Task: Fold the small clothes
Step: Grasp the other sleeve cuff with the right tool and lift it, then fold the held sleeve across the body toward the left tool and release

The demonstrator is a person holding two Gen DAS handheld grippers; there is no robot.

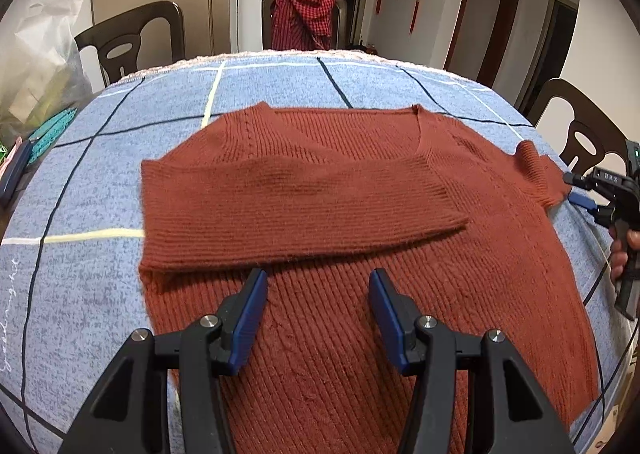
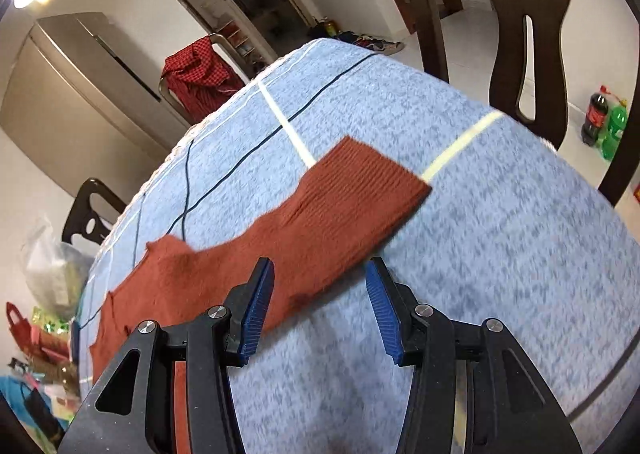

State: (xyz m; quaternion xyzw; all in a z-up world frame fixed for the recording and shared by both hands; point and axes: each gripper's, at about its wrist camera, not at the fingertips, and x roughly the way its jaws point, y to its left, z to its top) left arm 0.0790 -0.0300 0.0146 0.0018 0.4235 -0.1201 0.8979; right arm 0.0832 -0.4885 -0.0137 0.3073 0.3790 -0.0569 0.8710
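I see the pale blue terry tablecloth with dark and white grid lines [image 1: 120, 182] filling both views. On it lies the rust-red ribbed knit sweater [image 1: 360, 294], flat, one sleeve folded across its chest [image 1: 280, 206]. The other sleeve [image 2: 352, 206] stretches out over the cloth toward the table's edge. My left gripper [image 1: 318, 318] hovers above the sweater's body, blue pads spread apart, nothing between them. My right gripper [image 2: 320, 306] sits just by that outstretched sleeve, fingers also wide apart, holding nothing.
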